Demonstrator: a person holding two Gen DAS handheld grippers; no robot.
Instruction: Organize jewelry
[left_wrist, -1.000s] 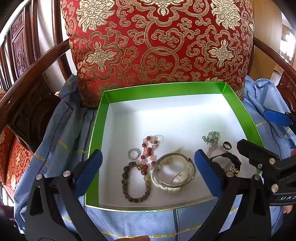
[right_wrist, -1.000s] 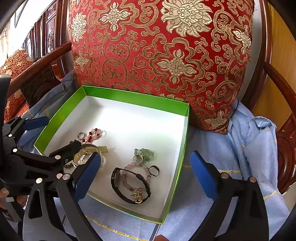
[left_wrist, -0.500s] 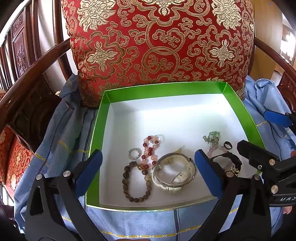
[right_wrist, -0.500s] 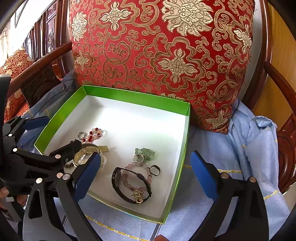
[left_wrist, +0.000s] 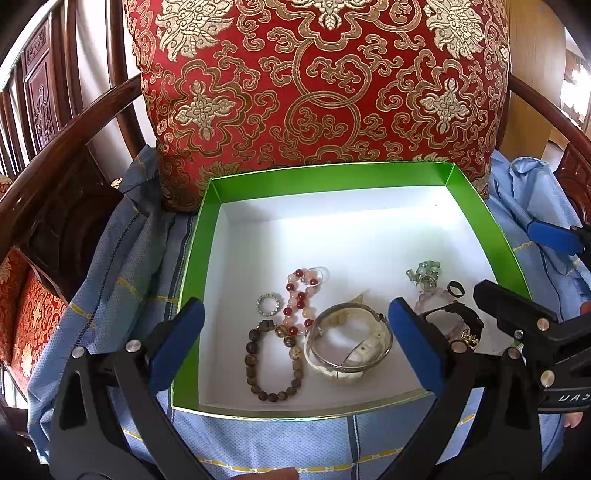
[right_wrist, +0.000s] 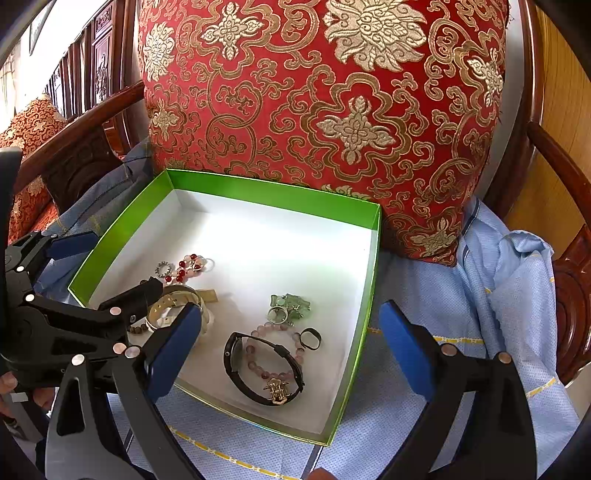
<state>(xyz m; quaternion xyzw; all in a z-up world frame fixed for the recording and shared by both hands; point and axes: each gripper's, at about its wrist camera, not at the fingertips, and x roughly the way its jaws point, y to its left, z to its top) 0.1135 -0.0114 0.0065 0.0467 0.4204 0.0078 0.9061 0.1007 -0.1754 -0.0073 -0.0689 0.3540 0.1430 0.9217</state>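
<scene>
- While both grippers hang over the near edge of the green box, all the jewelry in view lies inside it on the white floor, gathered toward the near half.
- Between the left gripper's wide-spread blue pads, which hold nothing, sit the silver bangle, the brown bead bracelet, the red-and-pink bead strand and a small sparkly ring.
- Between the right gripper's equally spread, empty pads lie the black strap bracelet with a gold clasp, a pink bead bracelet threaded under it, a black ring and a green stone charm.
- Pieces overlap: the bangle touches the brown beads, and the black strap crosses the pink beads. A small gold piece behind the bangle is too hidden to name, possibly a tag.
- Jewelry in the box fits either a finished gathering or a sorting under way; one moment does not settle which.
- If a piece is to be lifted, a good grip would close on a single one at a free stretch of it, away from the crossings, so neighbours are not dragged along.
- Beyond the box are the blue cloth beneath it and the red brocade cushion behind.
</scene>
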